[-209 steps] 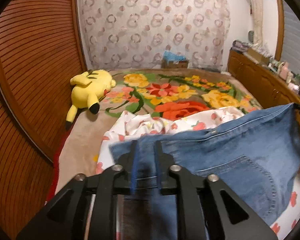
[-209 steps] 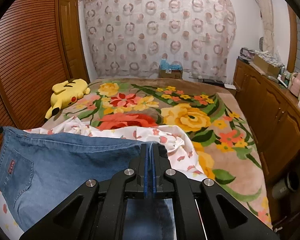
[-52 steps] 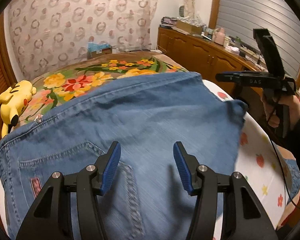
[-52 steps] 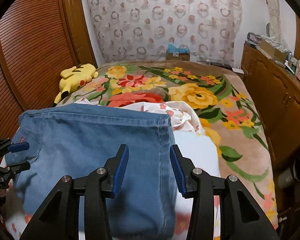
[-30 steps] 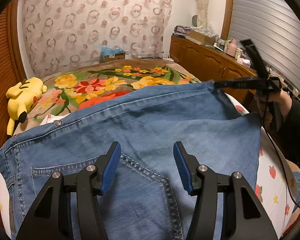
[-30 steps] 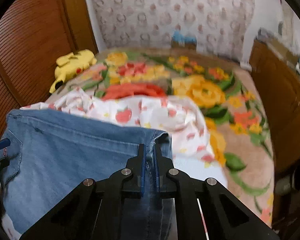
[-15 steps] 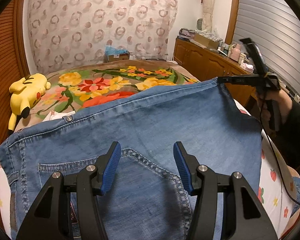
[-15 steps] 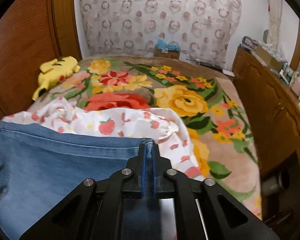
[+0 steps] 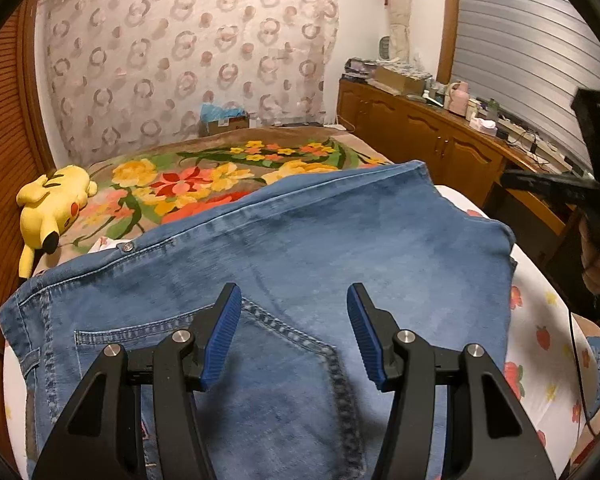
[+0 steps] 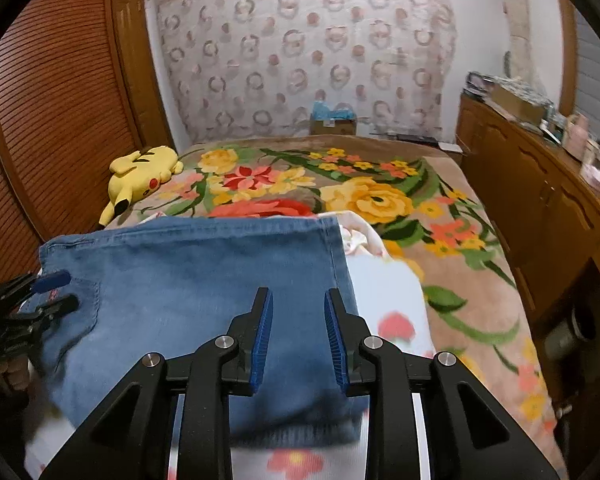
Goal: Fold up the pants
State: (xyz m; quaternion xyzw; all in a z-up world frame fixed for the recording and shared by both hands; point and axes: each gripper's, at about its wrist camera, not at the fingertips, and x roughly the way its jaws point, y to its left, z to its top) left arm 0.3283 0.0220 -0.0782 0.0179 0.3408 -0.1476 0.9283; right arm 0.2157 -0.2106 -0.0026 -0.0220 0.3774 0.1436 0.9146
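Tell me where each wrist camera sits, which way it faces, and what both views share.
Left wrist: behind the open left tongs, looking across the jeans toward the curtain; the right tongs and hand at right.
Right wrist: behind the open right tongs, over the jeans' right edge, facing the same way; left tongs at left.
Shared: jeans, floral blanket, yellow plush.

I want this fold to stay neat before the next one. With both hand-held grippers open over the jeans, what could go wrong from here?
The jeans lie on a rumpled strawberry-print sheet, so a tug may drag both and skew the fold. The right hand-held gripper sits near the folded side edge; closing there may catch only the top layer. The left hand-held gripper hovers over the back pocket and could bunch it.
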